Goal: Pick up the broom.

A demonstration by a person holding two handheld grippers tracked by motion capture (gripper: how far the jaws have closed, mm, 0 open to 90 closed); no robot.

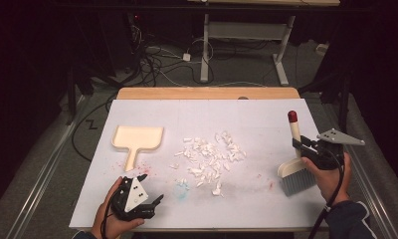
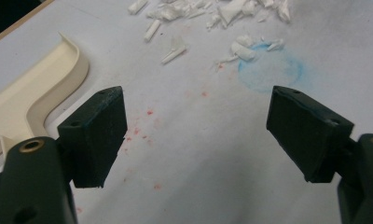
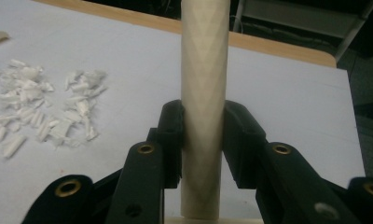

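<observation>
A cream dustpan (image 1: pixel 137 138) lies at the left of the white tabletop (image 1: pixel 266 119), handle toward me; its rim (image 2: pixel 33 100) shows in the left gripper view. White paper scraps (image 1: pixel 209 157) are scattered over the middle. My left gripper (image 1: pixel 152 191) hovers open near the front left, just right of the dustpan handle, jaws wide apart with nothing between them. My right gripper (image 1: pixel 300 144) is shut on the cream handle (image 3: pixel 204 93) of a small brush (image 1: pixel 297 174). The brush stands upright at the right, red cap (image 1: pixel 292 116) on top, grey bristles on the table.
A faint blue ring stain (image 2: pixel 271 70) and red speckles (image 2: pixel 149 114) mark the surface near the left gripper. The wooden table edge (image 1: pixel 207 93) runs along the back. Cables and desk legs (image 1: pixel 204 50) lie on the floor beyond.
</observation>
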